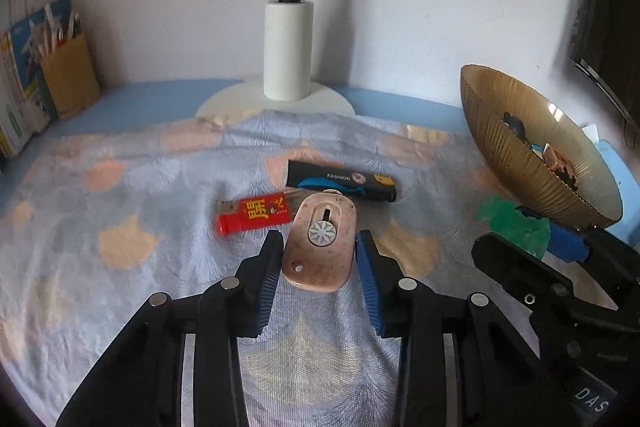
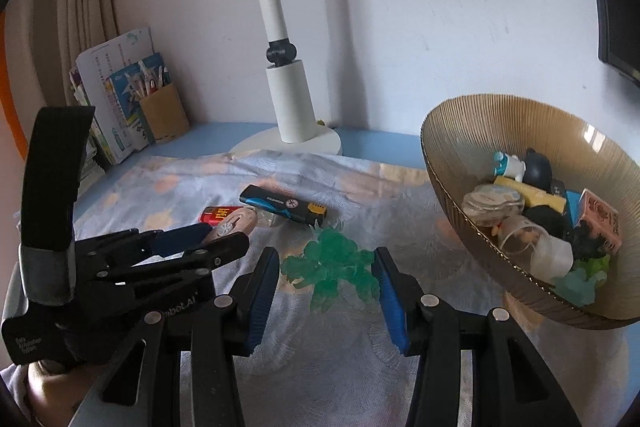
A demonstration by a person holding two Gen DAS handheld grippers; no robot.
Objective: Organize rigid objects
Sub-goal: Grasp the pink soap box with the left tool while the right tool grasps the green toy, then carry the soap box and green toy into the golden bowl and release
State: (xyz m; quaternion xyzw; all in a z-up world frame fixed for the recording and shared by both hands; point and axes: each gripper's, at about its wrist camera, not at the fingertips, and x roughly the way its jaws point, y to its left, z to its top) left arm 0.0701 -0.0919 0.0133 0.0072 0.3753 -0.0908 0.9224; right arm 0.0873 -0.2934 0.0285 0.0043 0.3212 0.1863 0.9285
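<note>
- The left gripper (image 1: 318,247) straddles a pink oval utility cutter (image 1: 320,243) with a white flower-shaped slider; its jaws flank the body, the blue pads (image 1: 366,255) at or just off its sides, so I cannot tell whether it is clamped yet.
- The cutter sits just in front of a red lighter (image 1: 256,215) and a black-and-blue lighter (image 1: 344,183), all on the patterned cloth (image 1: 120,187) covering the counter.
- The right gripper (image 2: 326,279) is spread wide around a green translucent toy figure (image 2: 332,267), with clear gaps on both sides.
- The ribbed amber bowl (image 2: 452,171) stands at the right, already holding several small items.
- Judged step: picking up loose pieces for the bowl. Next, each gripper needs to close firmly, lift clear of the cloth, and carry over the bowl's rim.
</note>
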